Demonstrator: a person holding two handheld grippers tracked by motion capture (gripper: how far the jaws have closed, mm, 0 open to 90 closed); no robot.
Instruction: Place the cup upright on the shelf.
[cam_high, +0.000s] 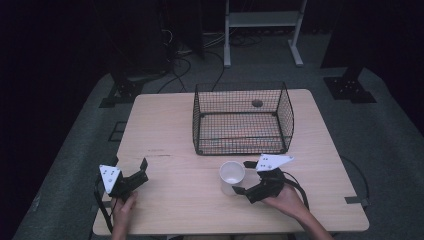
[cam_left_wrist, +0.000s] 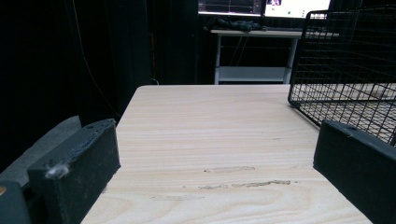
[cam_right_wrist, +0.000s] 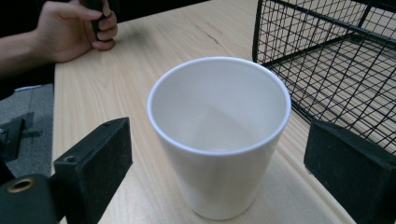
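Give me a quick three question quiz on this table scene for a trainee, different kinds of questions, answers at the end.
1. True or false: the white cup lies inside the wire basket.
2. Which gripper has the cup between its open jaws? A) left gripper B) right gripper
3. Fill in: the cup stands ____ on the table.

Key: 1 false, it stands in front of the basket. 2 B. 3 upright.

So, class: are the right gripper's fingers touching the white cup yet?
Apart. In the right gripper view, the right gripper stands open around the white cup, with bare table showing between each of its fingers and the cup's wall.
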